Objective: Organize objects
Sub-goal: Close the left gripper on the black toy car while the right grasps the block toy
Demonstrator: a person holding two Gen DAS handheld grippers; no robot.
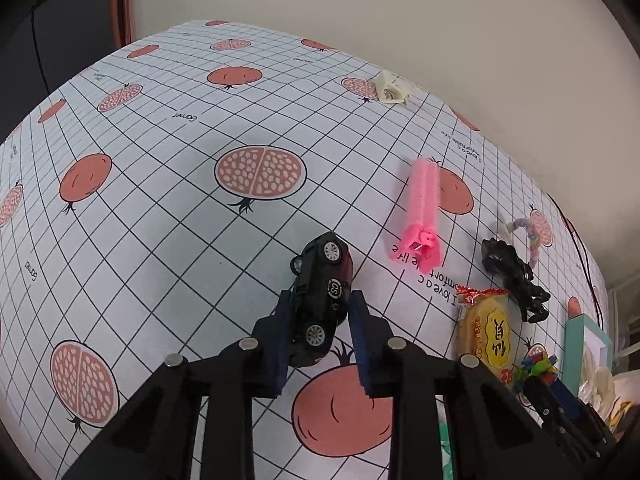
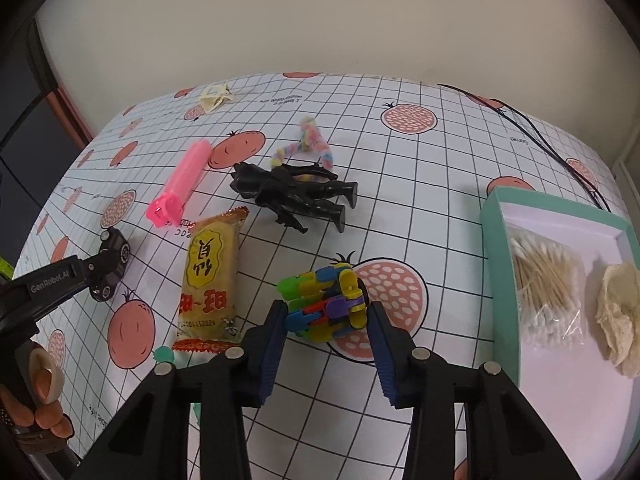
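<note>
The left gripper [image 1: 318, 312] pinches the black toy car [image 1: 322, 300] at the table's near left; the right gripper [image 2: 326, 312] straddles the multicoloured block toy [image 2: 326, 300], unclenched. Only cotton swabs [image 2: 546, 284] sit boxed; most items remain loose.

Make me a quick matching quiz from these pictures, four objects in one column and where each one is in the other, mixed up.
Things:
1. black toy car
2. multicoloured block toy
3. bag of cotton swabs
4. pink comb

Places:
A. inside the teal box
B. between the left gripper fingers
C. lying alone on the tablecloth
D. between the right gripper fingers

Pairs: 1-B, 2-D, 3-A, 4-C
</note>
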